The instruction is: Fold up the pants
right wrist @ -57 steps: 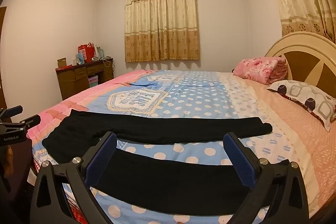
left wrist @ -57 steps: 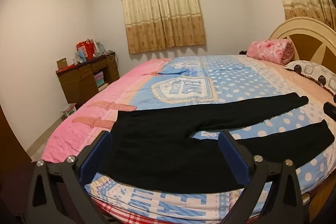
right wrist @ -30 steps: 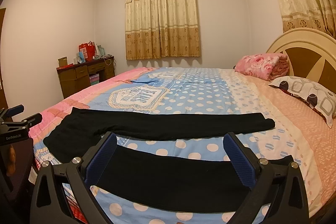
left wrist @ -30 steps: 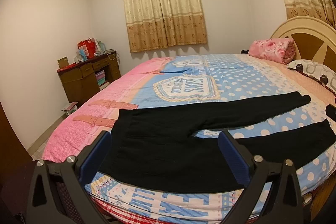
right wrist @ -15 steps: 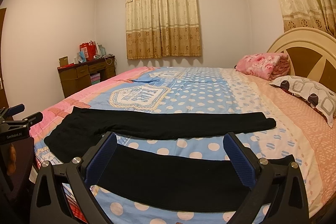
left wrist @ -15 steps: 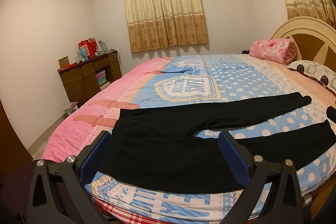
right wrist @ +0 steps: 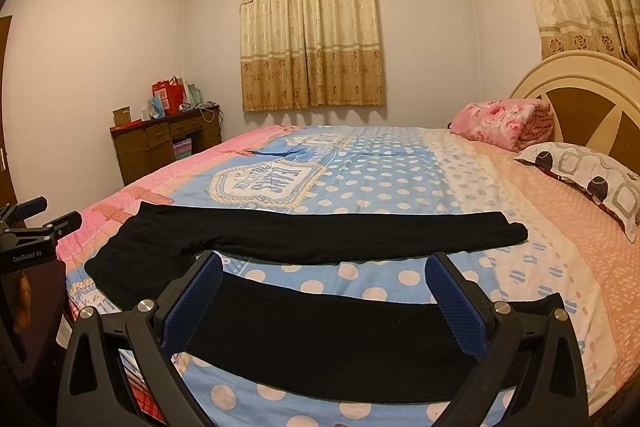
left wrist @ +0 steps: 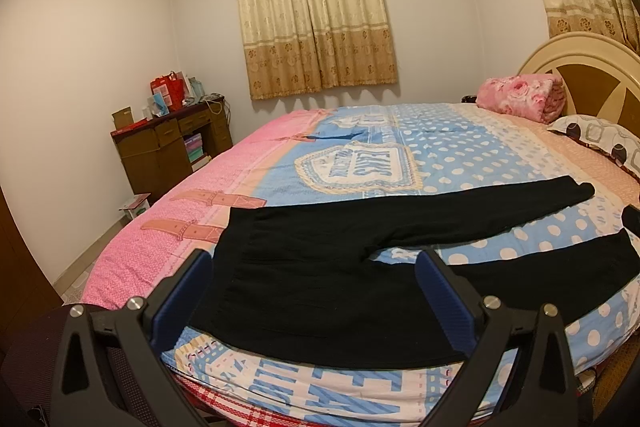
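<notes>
So one pair of black pants [left wrist: 320, 267] is lying flat on the bed [left wrist: 440, 147], two legs spread apart. Left gripper [left wrist: 312, 291] is hovering over the waist, right gripper [right wrist: 324, 291] over the near leg, both gaping wide, gripping nothing.

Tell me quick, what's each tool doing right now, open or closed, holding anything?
Left tool: open, holding nothing, above the waist end of the black pants.
Right tool: open, holding nothing, above the near pant leg.
</notes>
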`<control>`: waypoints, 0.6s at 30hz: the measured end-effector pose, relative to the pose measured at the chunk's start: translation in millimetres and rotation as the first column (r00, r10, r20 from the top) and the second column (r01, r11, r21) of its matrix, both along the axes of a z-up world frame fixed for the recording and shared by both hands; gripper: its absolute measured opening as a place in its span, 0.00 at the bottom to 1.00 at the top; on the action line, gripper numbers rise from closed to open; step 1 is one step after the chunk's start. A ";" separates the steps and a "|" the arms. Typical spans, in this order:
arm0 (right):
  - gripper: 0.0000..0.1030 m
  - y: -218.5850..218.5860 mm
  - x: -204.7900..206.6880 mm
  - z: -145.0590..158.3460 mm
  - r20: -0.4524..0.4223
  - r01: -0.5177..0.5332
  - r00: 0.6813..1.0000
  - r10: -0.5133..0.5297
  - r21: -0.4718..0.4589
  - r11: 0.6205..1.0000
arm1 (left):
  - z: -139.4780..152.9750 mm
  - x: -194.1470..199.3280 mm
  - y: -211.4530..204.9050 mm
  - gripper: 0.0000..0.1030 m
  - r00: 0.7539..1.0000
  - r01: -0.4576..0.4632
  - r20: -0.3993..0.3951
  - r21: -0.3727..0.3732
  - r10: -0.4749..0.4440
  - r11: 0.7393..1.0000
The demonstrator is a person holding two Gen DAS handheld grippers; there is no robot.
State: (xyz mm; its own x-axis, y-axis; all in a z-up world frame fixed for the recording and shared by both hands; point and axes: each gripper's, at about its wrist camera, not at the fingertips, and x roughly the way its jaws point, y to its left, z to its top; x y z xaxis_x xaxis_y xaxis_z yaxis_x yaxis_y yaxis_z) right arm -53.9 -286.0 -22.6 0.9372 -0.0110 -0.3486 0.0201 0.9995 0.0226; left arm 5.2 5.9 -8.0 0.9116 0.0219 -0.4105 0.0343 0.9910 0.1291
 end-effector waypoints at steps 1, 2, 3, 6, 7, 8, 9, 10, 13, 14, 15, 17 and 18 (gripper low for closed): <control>0.99 0.2 0.0 -0.1 -0.001 0.000 1.000 0.000 0.000 1.000 | -0.1 0.2 0.3 1.00 1.000 0.000 -0.001 -0.001 0.000 1.000; 0.99 0.2 0.0 -0.1 0.000 0.001 1.000 -0.001 -0.001 1.000 | -0.3 0.1 0.6 1.00 1.000 0.001 -0.001 -0.002 -0.001 1.000; 0.99 -0.2 0.1 0.1 0.000 0.001 1.000 -0.001 0.000 1.000 | 0.1 -0.3 -0.1 1.00 1.000 0.001 0.000 -0.002 -0.001 1.000; 0.99 -0.4 0.2 0.2 -0.002 0.000 1.000 0.000 0.001 1.000 | 0.0 -0.2 -0.1 1.00 1.000 0.001 0.000 -0.002 -0.001 1.000; 0.99 -0.3 0.1 0.1 -0.001 0.000 1.000 0.000 0.000 1.000 | -0.5 0.1 0.2 1.00 1.000 0.001 0.000 -0.002 -0.001 1.000; 0.99 -0.5 0.1 0.1 -0.001 0.000 1.000 0.000 0.001 1.000 | -0.1 -0.2 0.0 1.00 1.000 0.000 0.001 -0.001 0.000 1.000; 0.99 0.4 -0.1 -0.4 0.000 0.000 1.000 0.000 0.000 1.000 | -0.3 -0.1 0.3 1.00 1.000 0.000 0.001 -0.001 0.000 1.000; 0.99 -0.7 0.3 0.2 -0.001 0.000 1.000 0.000 0.001 1.000 | -0.5 0.3 0.4 1.00 1.000 0.001 0.000 -0.003 -0.001 1.000; 0.99 -0.7 0.4 0.2 -0.002 0.000 1.000 0.000 0.002 1.000 | 0.2 -0.2 -0.1 1.00 1.000 0.000 0.000 -0.001 0.000 1.000; 0.99 -0.6 0.4 0.2 -0.002 0.000 1.000 0.000 0.001 1.000 | -0.1 -0.1 0.1 1.00 1.000 0.000 -0.001 -0.002 0.000 1.000; 0.99 0.1 0.4 -0.3 -0.003 0.000 1.000 0.000 0.001 1.000 | -0.3 0.0 0.3 1.00 1.000 0.000 -0.001 -0.002 0.000 1.000; 0.99 -0.3 -0.2 -0.3 -0.002 0.000 1.000 0.000 0.002 1.000 | -0.5 -0.1 0.2 1.00 1.000 0.001 0.000 -0.001 -0.001 1.000; 0.99 0.6 -0.4 -0.8 -0.002 0.000 1.000 0.000 0.001 1.000 | -0.1 -0.3 0.0 1.00 1.000 0.001 0.000 -0.001 -0.001 1.000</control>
